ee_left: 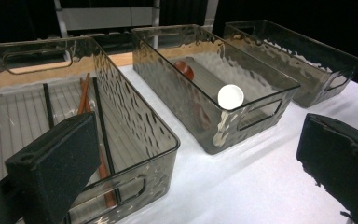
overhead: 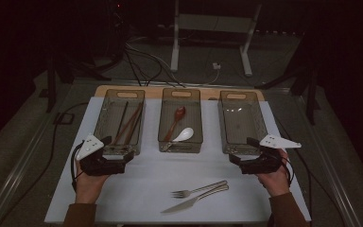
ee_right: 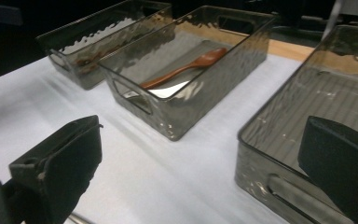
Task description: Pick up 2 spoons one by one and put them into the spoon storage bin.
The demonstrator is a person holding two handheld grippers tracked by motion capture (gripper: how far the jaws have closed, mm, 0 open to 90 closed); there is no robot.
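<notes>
Surface: white table [overhead: 137, 189], three bins [overhead: 181, 118] at the back.
Room: dark, cables behind.
Open space: front strip, fork [overhead: 196, 190] and knife [overhead: 194, 201] lying centre.
Left gripper [overhead: 118, 158]: jaws apart, empty.
Right gripper [overhead: 238, 161]: jaws apart, empty.

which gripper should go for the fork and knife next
Probably the right gripper. The fork and knife lie right of centre, handles toward it, and the empty bin sits just ahead. The left gripper, also open, is farther away by the chopstick bin.

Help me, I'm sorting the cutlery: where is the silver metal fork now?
In the high view, the silver metal fork lies on the white table, front centre, beside the silver knife, between both grippers.
</notes>
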